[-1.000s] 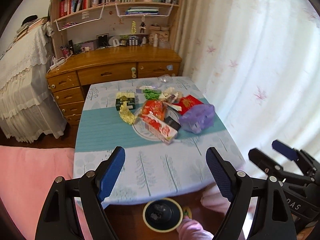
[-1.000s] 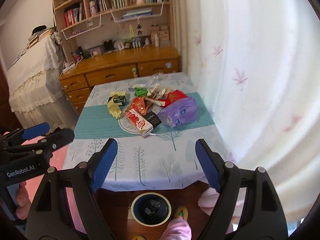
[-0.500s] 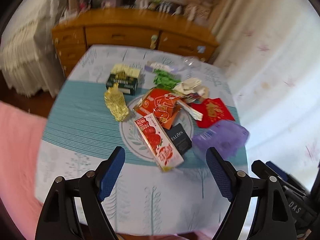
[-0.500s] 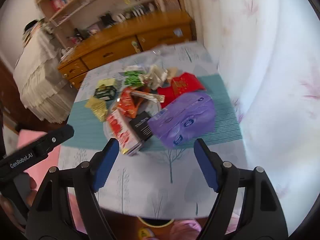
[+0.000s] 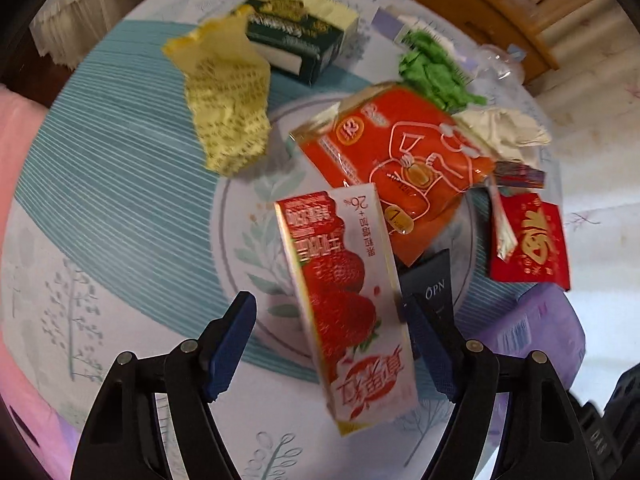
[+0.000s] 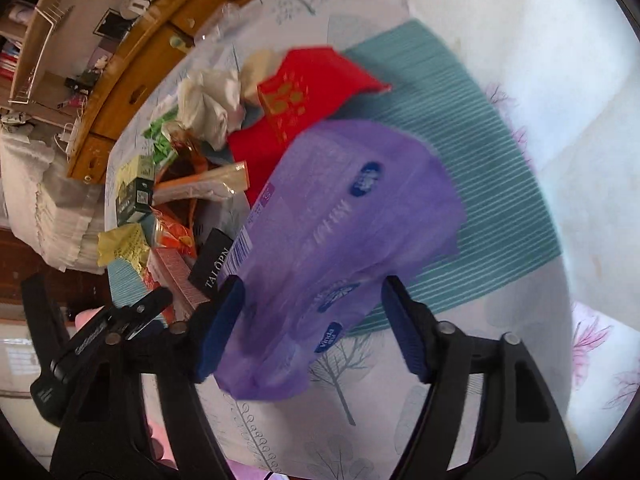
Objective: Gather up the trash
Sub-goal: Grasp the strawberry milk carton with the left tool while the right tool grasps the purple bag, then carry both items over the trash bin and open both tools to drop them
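Two grippers, each poised over one item of the litter heap on the tablecloth-covered surface [image 5: 100, 208]; step in hand, by judgement: the reach-and-close before the first pick-ups, nothing yet lifted. Left wrist view: left gripper [image 5: 332, 348] pointing steeply down, jaws closing but not yet gripping, astride the near end of the strawberry carton [image 5: 344, 292], which lies on the plate [image 5: 240, 240]; the right pad looks close against the carton's edge, the left pad well clear. Beyond it, the orange packet [image 5: 396, 168]; far left, the yellow wrapper [image 5: 228, 100] and the dark green box [image 5: 296, 40]; far, the green wrapper [image 5: 432, 68]; right, the crumpled tissue [image 5: 504, 132], the red envelope [image 5: 532, 244] and the black TALOPN box [image 5: 432, 284], just beside the carton. Right wrist view: right gripper [image 6: 312, 332], jaws closing, straddling the near part of the purple tissue pack [image 6: 344, 232]; the left pad meets the film, the right pad stands apart, so no grasp yet. Next move calls for both to finish closing squarely and lift clear without dragging neighbours. Only the left view shows the carton's face and the plate; only the right shows the whole purple pack, the curtain [image 6: 560, 60], the wooden desk [image 6: 160, 60] and the left gripper from the side.
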The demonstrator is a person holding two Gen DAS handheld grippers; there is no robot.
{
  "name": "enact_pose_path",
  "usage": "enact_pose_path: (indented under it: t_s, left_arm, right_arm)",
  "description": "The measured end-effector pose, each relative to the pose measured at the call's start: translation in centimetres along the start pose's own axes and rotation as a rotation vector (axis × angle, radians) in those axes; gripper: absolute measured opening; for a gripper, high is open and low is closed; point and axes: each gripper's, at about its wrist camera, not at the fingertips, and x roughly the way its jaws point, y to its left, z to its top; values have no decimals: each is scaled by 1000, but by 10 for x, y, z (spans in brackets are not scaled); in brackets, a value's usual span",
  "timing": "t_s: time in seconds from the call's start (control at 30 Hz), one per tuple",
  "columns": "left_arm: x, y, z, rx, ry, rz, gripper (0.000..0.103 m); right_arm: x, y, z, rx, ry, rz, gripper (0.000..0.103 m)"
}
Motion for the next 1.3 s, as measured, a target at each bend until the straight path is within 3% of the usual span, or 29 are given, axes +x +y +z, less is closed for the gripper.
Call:
enact_pose_path:
  t_s: [0.03, 0.13, 0.2, 0.3, 0.43, 0.67, 0.83, 1.0, 1.13, 1.3]
  left_arm:
    - [5, -4, 1, 5, 5, 7, 79]
    - [21, -16, -2, 37, 21, 65, 74]
    - [27, -19, -6, 36, 28, 35, 62]
    - [25, -26, -13, 76, 10, 90, 56]
    - [3, -28, -33, 131, -52, 107, 56]
    - [-61, -7, -85, 221, -185, 78, 56]
    - [-124, 33, -131, 287, -260, 33, 56]
    - [-171, 86, -190, 349, -285, 1, 56]
    - [-191, 126, -242, 408, -289, -8, 56]
    - [-187, 165, -300, 456, -253, -30, 56]
  right_arm:
    - [7, -1, 2, -1, 13, 16, 45]
    - [15, 5, -4, -9, 39, 52, 21]
    - [16, 9, -4, -32, 32, 55, 16]
    - [14, 16, -8, -69, 28, 54, 9]
    - [1, 19, -20, -92, 6, 62, 3]
    - [-44, 31, -63, -203, -63, 117, 1]
    - [-80, 51, -128, -309, -133, 133, 1]
    - [-106, 72, -217, -362, -185, 136, 1]
    - [-114, 81, -295, -382, -202, 142, 1]
    - [-102, 79, -384, -371, -183, 126, 1]
